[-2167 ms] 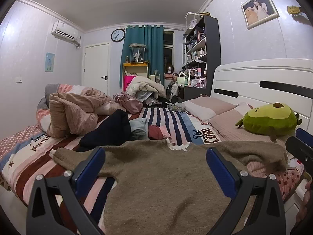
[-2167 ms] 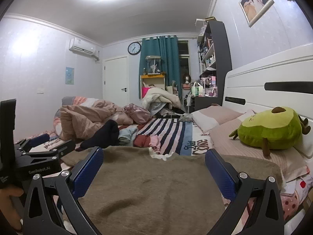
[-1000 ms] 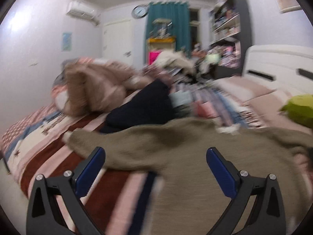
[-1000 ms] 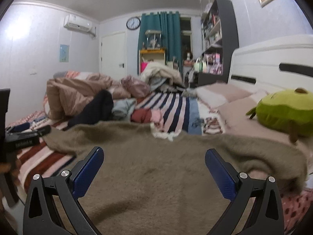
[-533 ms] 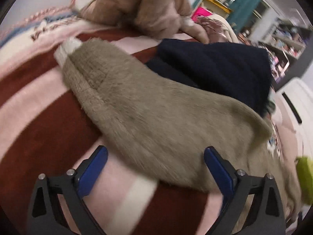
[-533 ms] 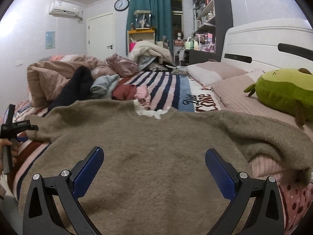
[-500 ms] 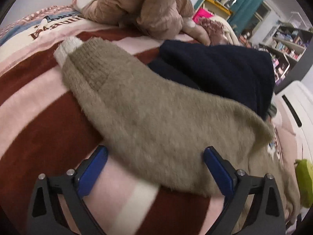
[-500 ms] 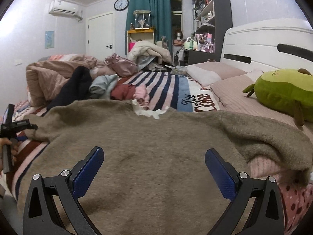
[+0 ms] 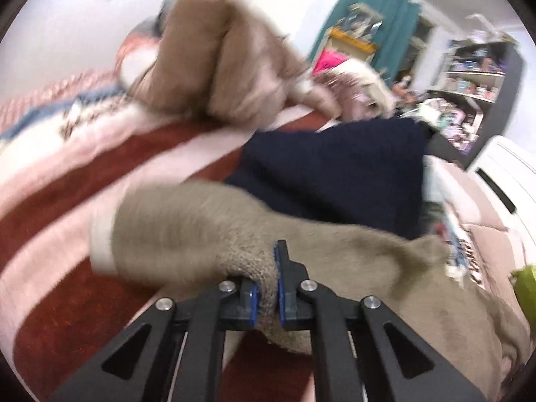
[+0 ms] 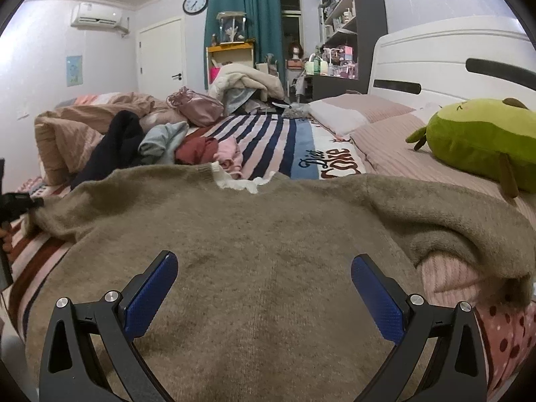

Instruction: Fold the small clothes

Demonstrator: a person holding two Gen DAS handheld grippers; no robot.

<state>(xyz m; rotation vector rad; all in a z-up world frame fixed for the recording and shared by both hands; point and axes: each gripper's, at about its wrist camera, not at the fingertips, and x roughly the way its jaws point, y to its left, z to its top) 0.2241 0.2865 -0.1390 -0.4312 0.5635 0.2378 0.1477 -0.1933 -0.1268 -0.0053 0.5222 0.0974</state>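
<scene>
The left gripper point(image 9: 266, 288) is pressed together and pinches a fold of the sleeve of the fuzzy olive-brown knitted sweater point(image 9: 207, 234); the blue pads squeeze the knit between them, and the sleeve with its pale cuff point(image 9: 100, 241) runs away to the left over the red and pink striped blanket point(image 9: 67, 181). This view is blurred. In the right wrist view the right gripper point(image 10: 264, 288) is spread wide, its two blue pads point(image 10: 149, 296) well apart, and it hovers low over the body of the same sweater point(image 10: 254, 251), holding nothing. The sweater lies flat on the bed with its white frilled collar point(image 10: 239, 184) on the far side; its right sleeve drapes over a pink ribbed pillow point(image 10: 445, 278). At the far left edge of this view the left gripper point(image 10: 16, 201) shows as a small dark shape at the end of the other sleeve. Just behind the sweater lies a dark navy garment point(image 9: 335, 174), and beside it a heap of small clothes in grey-blue, dark red and pink point(image 10: 194, 147). Further left is a bundled tan and pink quilt point(image 10: 73, 130). On the right, a green avocado-shaped plush toy point(image 10: 479, 137) rests on the pillows, in front of the white headboard point(image 10: 445, 60). Far at the back hang teal curtains point(image 10: 244, 16) with a round wall clock point(image 10: 195, 3) next to them.
</scene>
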